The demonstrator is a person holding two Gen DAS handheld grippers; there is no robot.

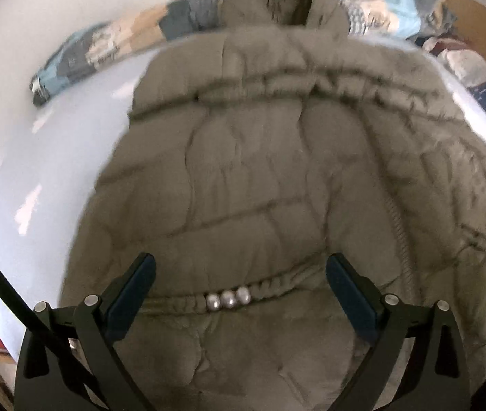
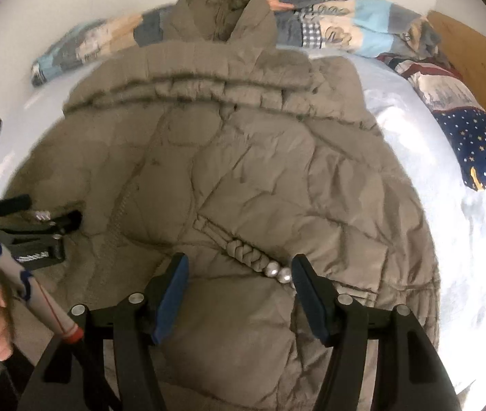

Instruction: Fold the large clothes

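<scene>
A large olive-brown quilted jacket (image 1: 260, 171) lies spread flat on a white bed, collar (image 1: 274, 0) at the far end. A braided trim with three silver beads (image 1: 228, 298) crosses it near me. My left gripper (image 1: 241, 267) is open and empty, hovering just above the jacket's near part with the beads between its fingers. In the right wrist view the jacket (image 2: 243, 157) fills the middle, and my right gripper (image 2: 239, 269) is open and empty above it, the beads (image 2: 279, 272) beside its right finger. The left gripper (image 2: 37, 236) shows at the left edge.
A patchwork blanket (image 2: 328, 24) is bunched along the bed's far edge by the white wall. A navy star-print pillow (image 2: 479, 150) lies at the right near a wooden headboard (image 2: 476, 61). White sheet (image 2: 465, 239) shows to the right of the jacket, and also to its left (image 1: 54, 178).
</scene>
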